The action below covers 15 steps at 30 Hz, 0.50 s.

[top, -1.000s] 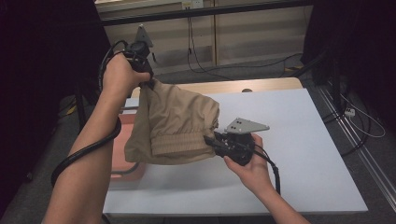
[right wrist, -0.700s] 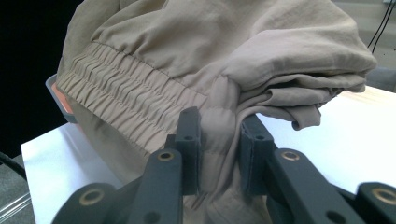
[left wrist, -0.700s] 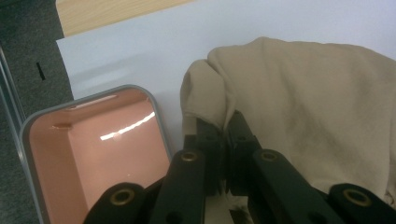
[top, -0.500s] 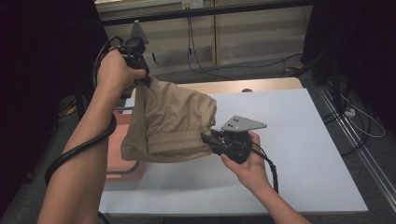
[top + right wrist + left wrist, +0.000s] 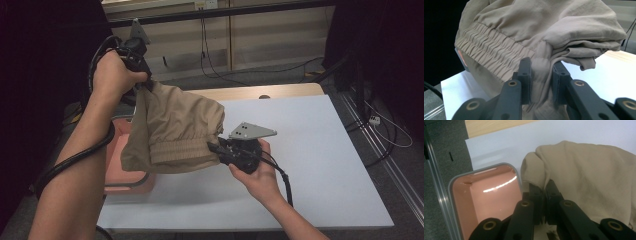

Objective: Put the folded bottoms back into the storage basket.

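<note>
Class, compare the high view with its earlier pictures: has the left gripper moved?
Yes. The left gripper, shut on the beige garment, has risen toward the dark rail at the back, lifting the cloth's corner higher.

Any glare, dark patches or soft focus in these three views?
High view: dim, with black corners. Left gripper view: a bright streak of glare on the pink tray, jaws soft. Right gripper view: tan shorts sharp and evenly lit, with a black left edge.
</note>
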Motion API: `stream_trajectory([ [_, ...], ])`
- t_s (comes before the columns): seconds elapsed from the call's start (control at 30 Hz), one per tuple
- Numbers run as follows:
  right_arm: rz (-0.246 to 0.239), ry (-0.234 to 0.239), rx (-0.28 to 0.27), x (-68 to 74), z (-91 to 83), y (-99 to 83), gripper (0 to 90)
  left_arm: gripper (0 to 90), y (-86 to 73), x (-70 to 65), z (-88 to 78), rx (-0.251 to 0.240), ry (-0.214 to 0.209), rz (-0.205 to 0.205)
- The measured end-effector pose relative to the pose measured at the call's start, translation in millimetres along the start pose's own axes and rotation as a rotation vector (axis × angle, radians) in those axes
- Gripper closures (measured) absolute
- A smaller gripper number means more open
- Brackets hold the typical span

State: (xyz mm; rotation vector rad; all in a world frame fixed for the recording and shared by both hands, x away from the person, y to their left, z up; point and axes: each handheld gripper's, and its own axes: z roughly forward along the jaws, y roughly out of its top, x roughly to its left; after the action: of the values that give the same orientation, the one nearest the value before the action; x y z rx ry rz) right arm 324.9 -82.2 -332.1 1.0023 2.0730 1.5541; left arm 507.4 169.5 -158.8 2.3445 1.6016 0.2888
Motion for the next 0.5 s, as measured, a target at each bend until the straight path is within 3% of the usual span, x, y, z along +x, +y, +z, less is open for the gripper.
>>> stream_trajectory([
  [0.5, -0.007, 0.02, -0.002, 8.7, 11.3, 5.1, 73.3, 86.5, -4.7, 13.9, -6.1, 0.0, 0.009, -0.017],
])
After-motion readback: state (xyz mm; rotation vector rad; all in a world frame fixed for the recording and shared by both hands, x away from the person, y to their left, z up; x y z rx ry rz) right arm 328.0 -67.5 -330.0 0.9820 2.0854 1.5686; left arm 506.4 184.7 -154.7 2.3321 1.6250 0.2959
